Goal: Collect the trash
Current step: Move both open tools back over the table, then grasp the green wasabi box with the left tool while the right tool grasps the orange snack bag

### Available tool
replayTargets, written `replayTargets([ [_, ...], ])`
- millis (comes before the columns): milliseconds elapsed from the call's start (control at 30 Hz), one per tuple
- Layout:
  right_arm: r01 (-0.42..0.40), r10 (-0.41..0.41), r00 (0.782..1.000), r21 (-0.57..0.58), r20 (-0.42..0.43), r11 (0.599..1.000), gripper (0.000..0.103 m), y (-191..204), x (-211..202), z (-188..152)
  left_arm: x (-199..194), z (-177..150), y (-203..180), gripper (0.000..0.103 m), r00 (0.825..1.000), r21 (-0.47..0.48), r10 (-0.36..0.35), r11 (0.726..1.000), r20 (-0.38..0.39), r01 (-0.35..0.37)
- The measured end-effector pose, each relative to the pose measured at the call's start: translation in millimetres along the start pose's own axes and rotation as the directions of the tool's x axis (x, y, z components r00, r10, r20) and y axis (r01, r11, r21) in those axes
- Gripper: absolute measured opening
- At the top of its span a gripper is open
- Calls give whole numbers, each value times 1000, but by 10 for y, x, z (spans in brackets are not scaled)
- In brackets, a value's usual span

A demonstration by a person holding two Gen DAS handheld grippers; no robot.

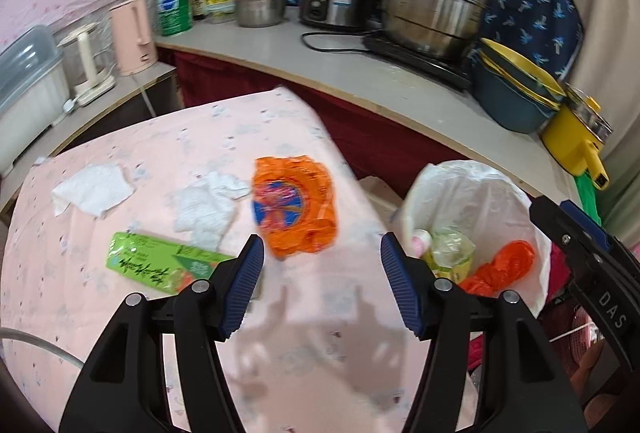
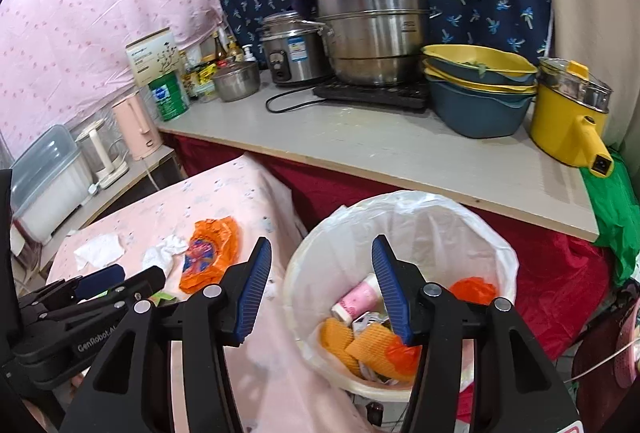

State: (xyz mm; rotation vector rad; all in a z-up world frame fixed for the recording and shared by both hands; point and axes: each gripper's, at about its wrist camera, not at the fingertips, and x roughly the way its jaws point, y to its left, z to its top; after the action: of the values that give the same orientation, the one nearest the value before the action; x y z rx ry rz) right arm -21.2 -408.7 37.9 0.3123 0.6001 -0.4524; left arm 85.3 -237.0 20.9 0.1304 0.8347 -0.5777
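Observation:
An orange wrapper [image 1: 294, 207] lies on the pink-clothed table [image 1: 120, 313], just beyond my open, empty left gripper [image 1: 322, 253]. Two crumpled white tissues [image 1: 210, 207] [image 1: 92, 189] and a green packet [image 1: 160, 263] lie left of it. My right gripper [image 2: 322, 261] is open and empty above the rim of the white-lined trash bin [image 2: 400, 209], which holds several pieces of trash. The orange wrapper [image 2: 210, 253] and the left gripper [image 2: 120, 279] also show in the right wrist view; the bin [image 1: 472, 189] and the right gripper [image 1: 568, 229] show in the left wrist view.
A counter [image 2: 400, 149] behind the table carries steel pots [image 2: 376, 29], a rice cooker [image 2: 290, 47], stacked basins [image 2: 480, 85], a yellow pot [image 2: 568, 121] and bottles. Kettles [image 1: 132, 33] and a plastic box [image 1: 24, 89] stand on a side shelf at left.

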Motion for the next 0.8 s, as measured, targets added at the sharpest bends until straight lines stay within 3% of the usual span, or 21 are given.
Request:
replayTargets([
  [433, -84, 77, 993, -76, -85, 994, 56, 644, 339, -147, 104, -162, 879, 67, 992, -178, 116, 976, -52, -123],
  [633, -118, 105, 984, -88, -142, 989, 58, 858, 609, -216, 215, -216, 1156, 79, 985, -242, 153, 956, -82, -169],
  [800, -128, 111, 974, -74, -195, 989, 59, 938, 918, -247, 350, -267, 1288, 82, 979, -292, 160, 937, -122, -190],
])
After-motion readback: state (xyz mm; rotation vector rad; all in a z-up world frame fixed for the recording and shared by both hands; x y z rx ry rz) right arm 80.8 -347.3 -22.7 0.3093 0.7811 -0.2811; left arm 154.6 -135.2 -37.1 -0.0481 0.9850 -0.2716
